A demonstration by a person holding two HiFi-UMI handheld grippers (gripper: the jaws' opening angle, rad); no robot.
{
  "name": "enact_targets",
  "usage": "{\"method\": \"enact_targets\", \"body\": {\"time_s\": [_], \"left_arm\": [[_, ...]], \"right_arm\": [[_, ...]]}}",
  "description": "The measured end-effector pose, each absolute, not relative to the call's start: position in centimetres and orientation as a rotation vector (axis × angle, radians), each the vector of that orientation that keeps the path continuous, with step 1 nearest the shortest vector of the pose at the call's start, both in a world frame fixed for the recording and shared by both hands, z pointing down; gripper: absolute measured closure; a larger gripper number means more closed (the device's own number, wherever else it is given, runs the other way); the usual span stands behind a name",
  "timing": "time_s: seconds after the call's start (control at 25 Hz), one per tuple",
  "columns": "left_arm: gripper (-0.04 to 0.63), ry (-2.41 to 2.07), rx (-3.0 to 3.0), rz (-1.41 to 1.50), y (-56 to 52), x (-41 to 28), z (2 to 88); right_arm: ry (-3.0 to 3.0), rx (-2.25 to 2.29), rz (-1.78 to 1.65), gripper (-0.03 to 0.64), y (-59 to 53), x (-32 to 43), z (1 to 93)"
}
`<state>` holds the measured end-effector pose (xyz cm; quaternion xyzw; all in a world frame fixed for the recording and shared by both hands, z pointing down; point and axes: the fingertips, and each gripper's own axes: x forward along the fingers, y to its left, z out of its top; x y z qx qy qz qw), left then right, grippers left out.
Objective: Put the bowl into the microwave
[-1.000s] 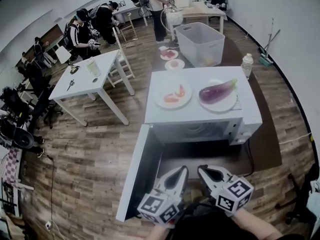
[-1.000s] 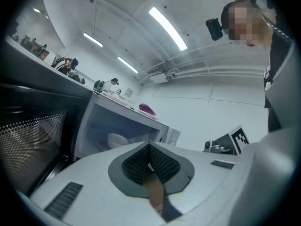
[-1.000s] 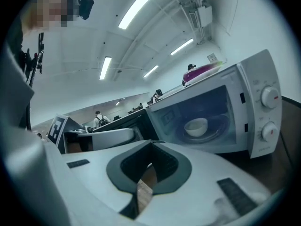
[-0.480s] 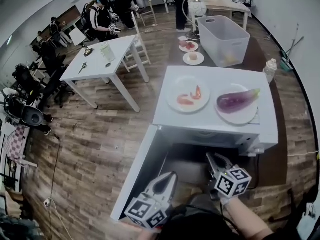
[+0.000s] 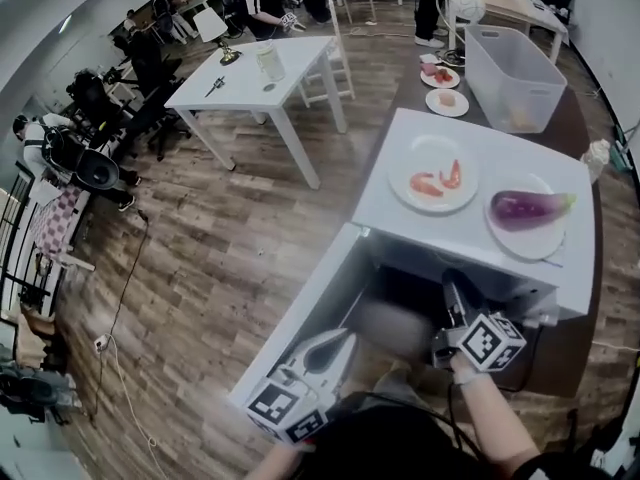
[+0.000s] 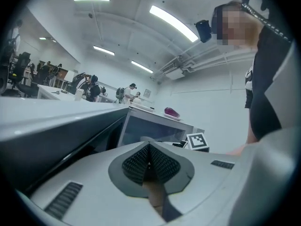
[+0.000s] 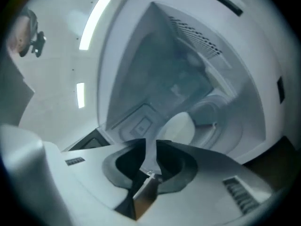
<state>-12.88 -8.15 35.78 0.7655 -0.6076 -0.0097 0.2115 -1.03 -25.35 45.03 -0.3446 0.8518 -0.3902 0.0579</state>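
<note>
The white microwave (image 5: 520,143) stands with its door (image 5: 310,313) swung open to the left. My right gripper (image 5: 452,288) reaches into the cavity mouth. In the right gripper view its jaws have just been opening and the right gripper (image 7: 150,149) shows a narrow gap with nothing pressed between the pads. Just beyond them a white bowl (image 7: 181,128) sits on the turntable inside. My left gripper (image 5: 335,346) hangs low beside the open door, and in its own view the left gripper (image 6: 149,152) has its pads together on nothing.
On the microwave's top lie a plate of red slices (image 5: 433,183) and an eggplant (image 5: 530,208) on a plate. Behind are a plastic tub (image 5: 515,63), a bottle (image 5: 597,158), a white table (image 5: 260,78) with a chair, and several people at the back left.
My right gripper has gone forward from in front of the microwave into its cavity mouth. The left gripper has dropped back toward the lower left by the door. The head view has swung left.
</note>
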Motion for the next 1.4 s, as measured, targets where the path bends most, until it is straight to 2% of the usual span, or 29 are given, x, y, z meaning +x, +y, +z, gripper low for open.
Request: {"method": "enact_targets", "body": {"time_s": [0.08,0.44,0.8,1.4], "left_arm": [[0.595,-1.683,2.167,-0.041,-8.8,-12.4,35.4],[0.595,-1.622,2.359,-0.066,-10.3,-8.4,33.1],[0.595,-1.543,2.436,-0.052,-10.9,-5.6,32.7],[0.595,-1.482,2.474,-0.059,-10.6,-4.7,32.5]], "right_arm": [[2.658,-0.866,-1.082,0.612,-23.3,-2.0,43.6],[2.908,-0.385,-0.775,0.615,-14.1,-5.1,35.8],[3.008,-0.302,-0.510,0.617,-10.1,-4.4,32.9],[3.067,-0.333,-0.403,0.617,-7.8,-3.5,32.8]]}}
